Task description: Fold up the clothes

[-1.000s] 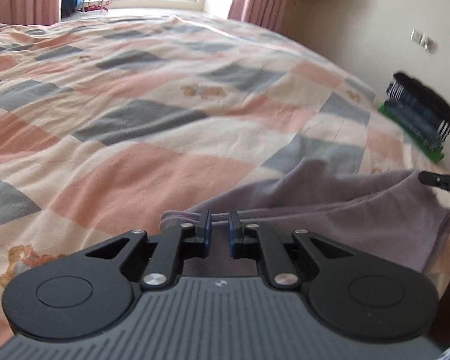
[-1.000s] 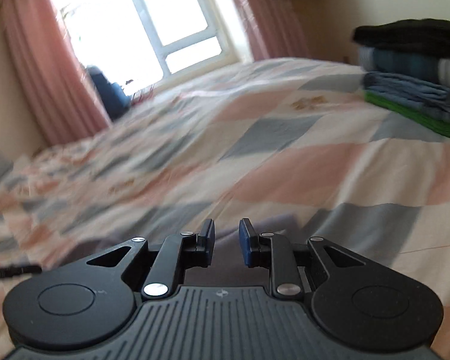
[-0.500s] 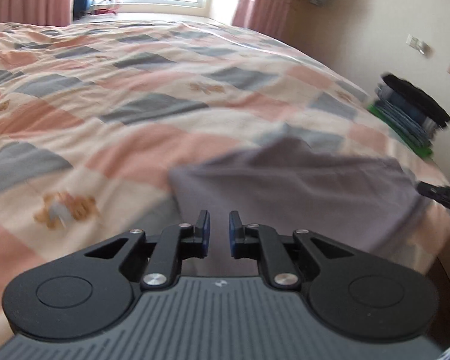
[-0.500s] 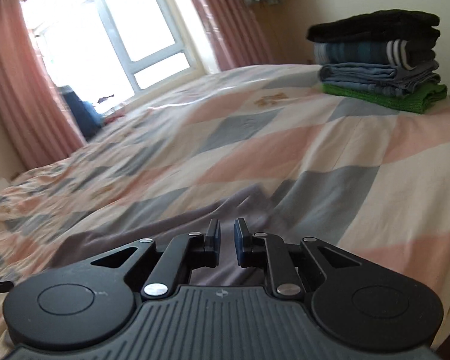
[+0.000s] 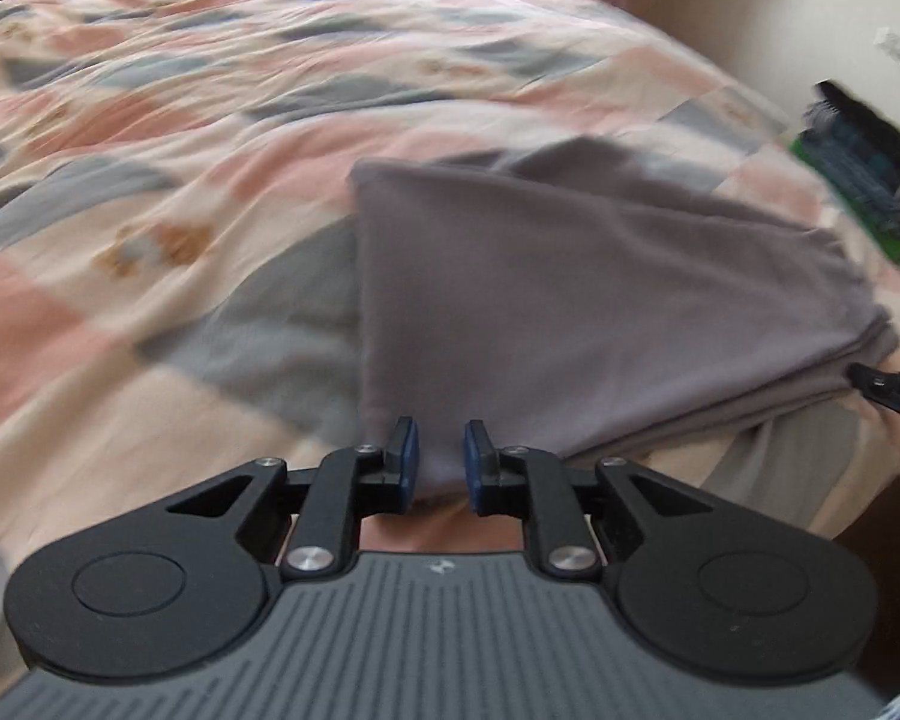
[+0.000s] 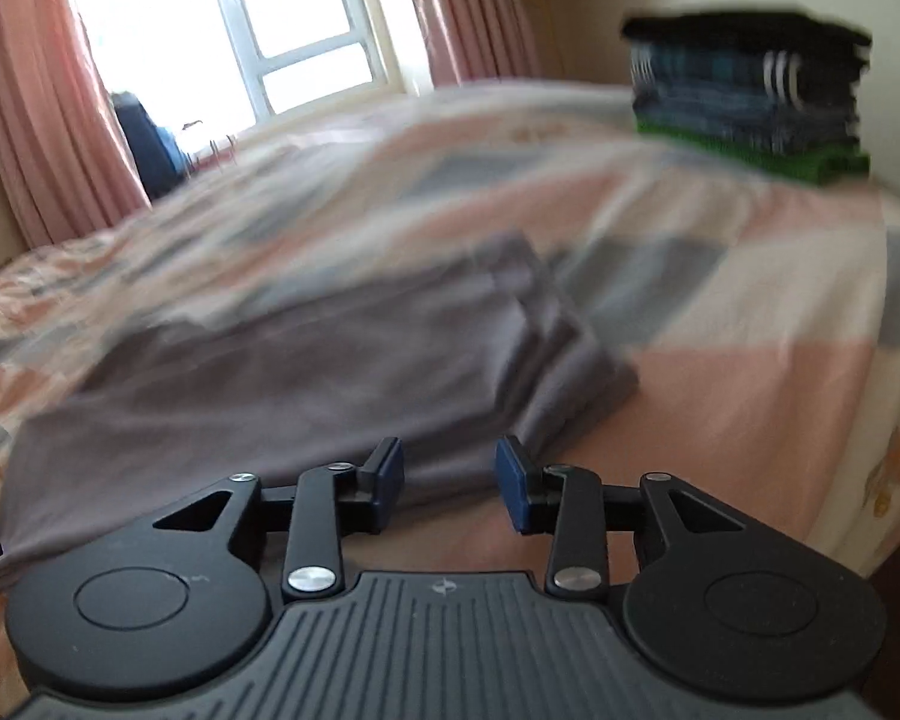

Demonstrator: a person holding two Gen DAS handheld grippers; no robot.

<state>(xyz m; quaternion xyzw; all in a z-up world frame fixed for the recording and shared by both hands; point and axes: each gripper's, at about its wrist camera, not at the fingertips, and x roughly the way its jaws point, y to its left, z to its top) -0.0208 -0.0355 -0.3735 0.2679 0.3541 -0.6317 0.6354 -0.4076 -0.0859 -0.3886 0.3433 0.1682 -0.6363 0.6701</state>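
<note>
shirt: grey shirt (image 5: 582, 300) is lying on the patchwork quilt (image 5: 150, 138) near the bed's edge, already folded down to a flattish rectangle with a few layers showing along its right side (image 6: 564, 354)

left tongs: left gripper (image 5: 437, 468) has its blue pads a little apart with the near corner of the shirt sitting in the gap. Looks more like a loose release than a pinch, my guess is it's letting go after laying the fold down

right tongs: right gripper (image 6: 449, 483) is clearly spread wide, nothing clamped, hovering just at the shirt's near edge

why it's like this: both tongs sit at the two near corners, which makes sense if the fold was just laid flat toward the middle of the bed

pile: stack of folded clothes (image 6: 744, 96) is well apart from the shirt, by the wall. Probably where the shirt ends up

left view only: shows the whole top face of the shirt, plus the right tongs' tip (image 5: 888, 390) touching the shirt's far corner

right view only: shows the layered side edge, the window (image 6: 294, 30) and the pink curtains (image 6: 42, 108). Both views are pretty blurry tbh
</note>
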